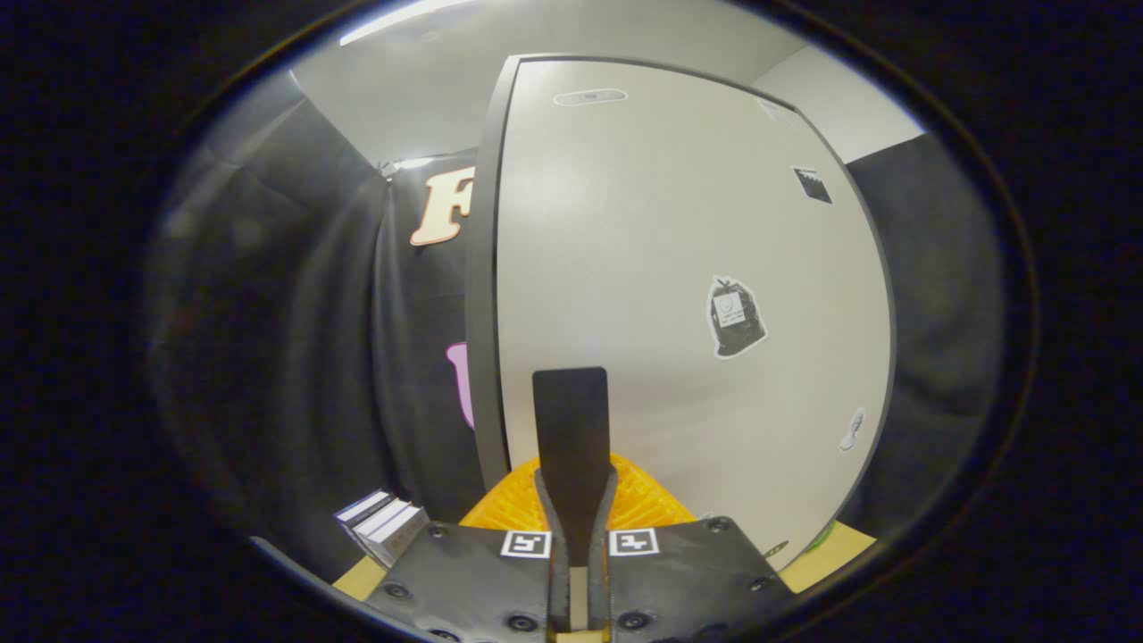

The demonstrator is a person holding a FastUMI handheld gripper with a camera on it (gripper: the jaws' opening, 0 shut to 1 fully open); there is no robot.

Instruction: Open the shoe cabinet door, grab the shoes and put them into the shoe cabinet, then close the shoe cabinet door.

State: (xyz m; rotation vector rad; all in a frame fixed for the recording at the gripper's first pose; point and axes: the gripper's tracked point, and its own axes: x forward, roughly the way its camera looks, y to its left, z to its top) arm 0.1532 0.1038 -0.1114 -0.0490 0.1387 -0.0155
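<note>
The shoe cabinet door (679, 268) is a pale flat panel with a dark edge (482, 357) down its left side, and it faces me just beyond the fingers. It carries a sticker of a black bag (736, 317) and a few smaller stickers. A small oval fitting (589, 96) sits near its top. My gripper (571, 375) is shut with nothing between its fingers, and its tips point at the lower part of the panel. Whether the tips touch the door is unclear. I cannot tell whether the door is ajar.
An orange ribbed object (647, 502) lies low behind the fingers at the foot of the door. Several stacked boxes (384, 525) stand to the left on a light wooden surface (835, 549). Black cloth (295, 357) hangs on both sides of the cabinet.
</note>
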